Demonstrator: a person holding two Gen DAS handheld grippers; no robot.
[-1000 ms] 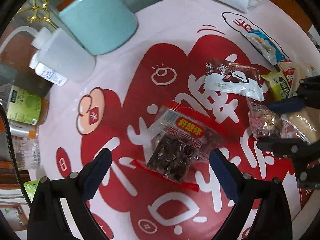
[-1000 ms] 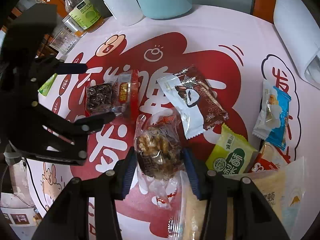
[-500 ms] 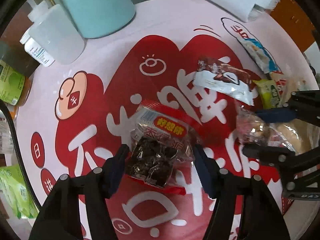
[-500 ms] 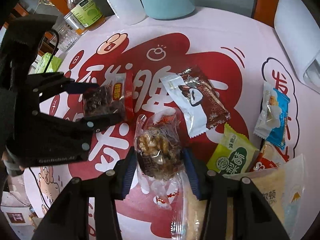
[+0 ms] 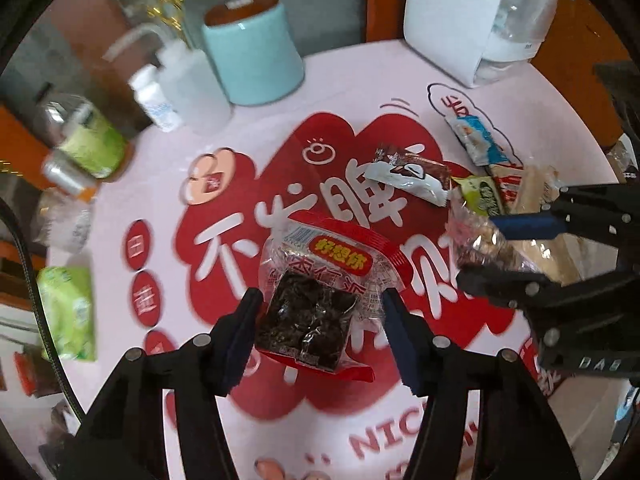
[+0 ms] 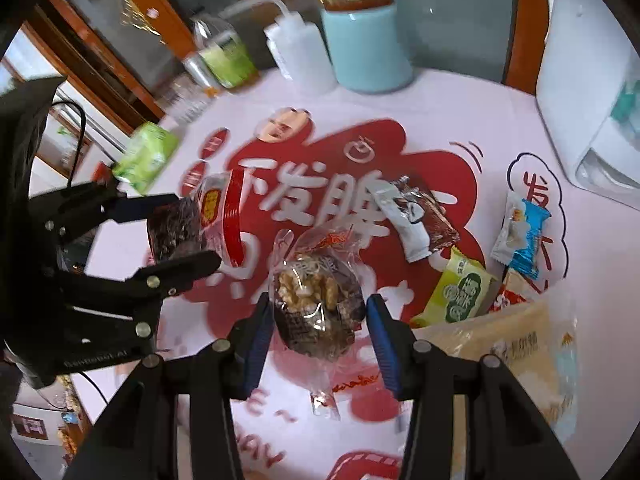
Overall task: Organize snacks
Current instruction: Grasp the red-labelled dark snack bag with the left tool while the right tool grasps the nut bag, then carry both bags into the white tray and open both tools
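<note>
My left gripper is shut on a red-edged clear packet of dark dried fruit and holds it above the mat. My right gripper is shut on a clear packet of walnut date candy, also lifted. Each gripper shows in the other view: the right one with its packet, the left one with its packet. On the red and pink mat lie a brown and white wrapper, a blue packet and a green packet.
A teal canister, a white squeeze bottle, a green-labelled bottle and a white appliance stand at the mat's far edge. A green pack lies at the left. A large pale snack bag lies at the right.
The left gripper closed on the dried fruit packet and lifted it off the mat. Both grippers have risen and tilted, so more of the far background shows.
</note>
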